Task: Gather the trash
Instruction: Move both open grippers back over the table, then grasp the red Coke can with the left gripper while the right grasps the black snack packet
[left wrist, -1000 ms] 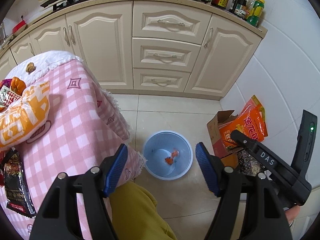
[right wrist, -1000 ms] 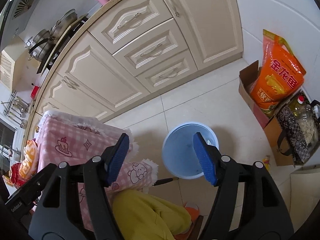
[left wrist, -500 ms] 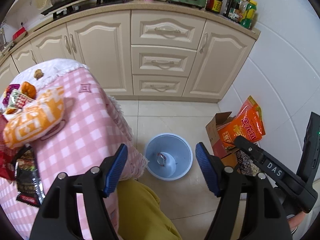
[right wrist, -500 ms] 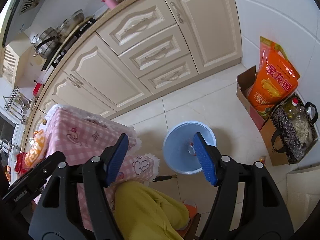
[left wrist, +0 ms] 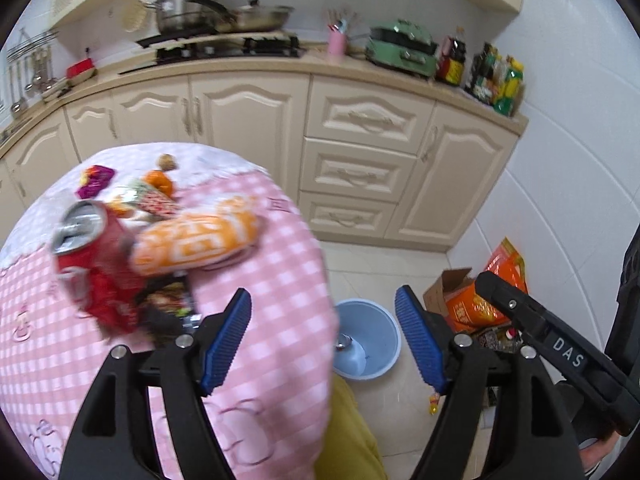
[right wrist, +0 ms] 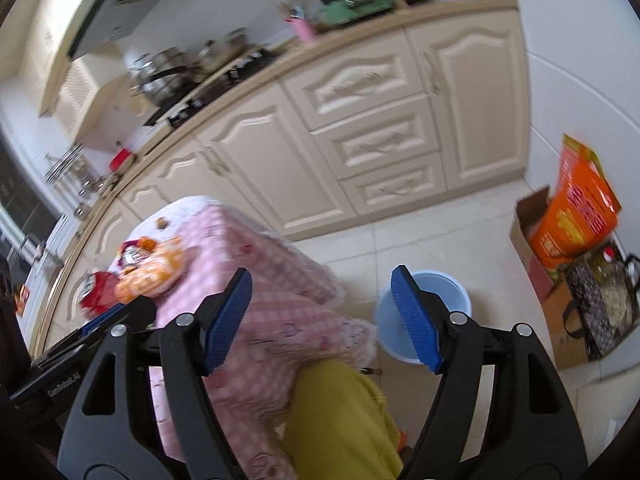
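Below left gripper (left wrist: 323, 336), blue bin (left wrist: 380, 344) on floor, gripper empty.

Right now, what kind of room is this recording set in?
A home kitchen, most likely. Cream cabinets run under a counter that carries a gas stove with steel pots and a row of sauce bottles. A small table with a pink checked cloth stands in front.
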